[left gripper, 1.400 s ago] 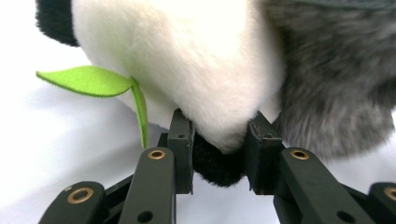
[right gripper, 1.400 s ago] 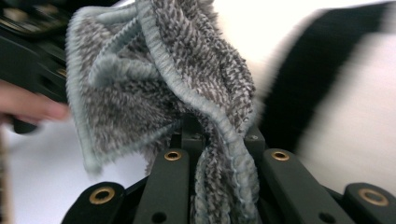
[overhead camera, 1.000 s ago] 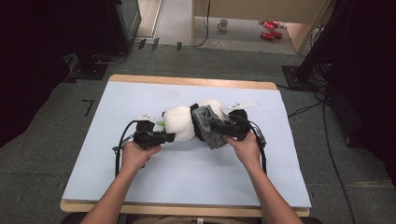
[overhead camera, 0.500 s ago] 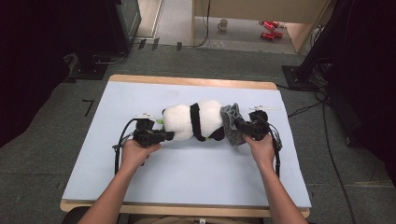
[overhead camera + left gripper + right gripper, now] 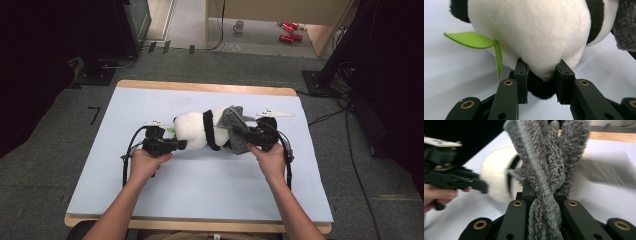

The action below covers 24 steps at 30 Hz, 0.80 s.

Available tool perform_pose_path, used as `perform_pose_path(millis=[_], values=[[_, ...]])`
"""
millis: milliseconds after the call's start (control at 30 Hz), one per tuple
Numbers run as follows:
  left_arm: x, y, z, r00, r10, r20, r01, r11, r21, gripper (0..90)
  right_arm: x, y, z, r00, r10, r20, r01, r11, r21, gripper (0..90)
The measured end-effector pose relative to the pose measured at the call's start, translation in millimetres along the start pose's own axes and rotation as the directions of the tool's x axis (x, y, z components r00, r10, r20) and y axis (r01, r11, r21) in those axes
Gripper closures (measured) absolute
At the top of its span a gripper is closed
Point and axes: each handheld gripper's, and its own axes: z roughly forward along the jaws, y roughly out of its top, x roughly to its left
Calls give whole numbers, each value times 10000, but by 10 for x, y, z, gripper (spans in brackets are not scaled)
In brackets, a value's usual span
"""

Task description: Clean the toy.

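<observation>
Work surface was a pale blue mat (image 5: 200, 190) on a wood-edged table (image 5: 210, 88), standing on grey carpet (image 5: 50, 165). Toward 12 o'clock beyond the table, a mug (image 5: 239, 25) and red cans (image 5: 286, 31) lay on the floor by a wooden panel; dark equipment stood at 10 and 2 o'clock. The plush panda (image 5: 200, 129) lay at the mat's centre, its long axis running from 9 to 3 o'clock; which end is the head could not be told. Body white and fluffy with a black band across it, and a green felt leaf (image 5: 477, 42) hanging at its 9 o'clock end. The left gripper (image 5: 172, 145), at the panda's 9 o'clock end, had its jaws part closed and pinching a black-and-white lobe of the plush. The right gripper (image 5: 245, 136), at the 3 o'clock end, had its jaws nearly together, clamping a bunched grey towel (image 5: 546, 170) that stood against the panda's 3 o'clock end.
</observation>
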Motion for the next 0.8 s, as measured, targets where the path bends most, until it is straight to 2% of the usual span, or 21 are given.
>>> perform_pose_path(millis=[167, 233, 300, 400, 500, 567, 633, 667, 733, 800], values=[[-43, -19, 3, 9999, 95, -49, -95, 10000, -3, 687, 213, -2, 141, 9979, -388, -522, 406, 9986, 332, 804], [-59, -25, 3, 10000, 83, 53, -83, 10000, -31, 688, 284, -8, 197, 9957, -512, -775, 549, 9974, 473, 804], [-73, -31, 9, 9991, -152, 393, 154, 9999, -28, 687, 387, -27, 282, 9915, -670, -1113, 751, 9947, 699, 804], [-127, -46, 23, 9995, -58, 322, 57, 10000, 13, 688, 535, -70, 412, 9846, -932, -1477, 1091, 9886, 1035, 804], [-179, -58, 12, 9996, -193, 214, 193, 9998, 1, 690, 660, -124, 525, 9769, -1202, -1768, 1424, 9826, 1191, 804], [-224, -62, -7, 9990, -328, 300, 328, 9995, -7, 692, 685, -155, 585, 9741, -1275, -1869, 1526, 9802, 1265, 803], [-277, -72, -3, 9998, -192, 94, 191, 9998, 72, 698, 660, -191, 639, 9692, -1798, -1680, 2024, 9708, 1286, 805], [-276, -76, 1, 9999, -137, 61, 136, 9999, 87, 699, 623, -209, 654, 9667, -1911, -1701, 2133, 9691, 1237, 807], [-243, -76, 0, 9998, -208, 75, 208, 9997, 109, 700, 576, -210, 654, 9697, -1787, -1667, 2021, 9700, 1354, 807], [-206, -73, -17, 9997, -252, 27, 252, 9996, 113, 701, 521, -192, 634, 9740, -1857, -1300, 2035, 9689, 1410, 806]])
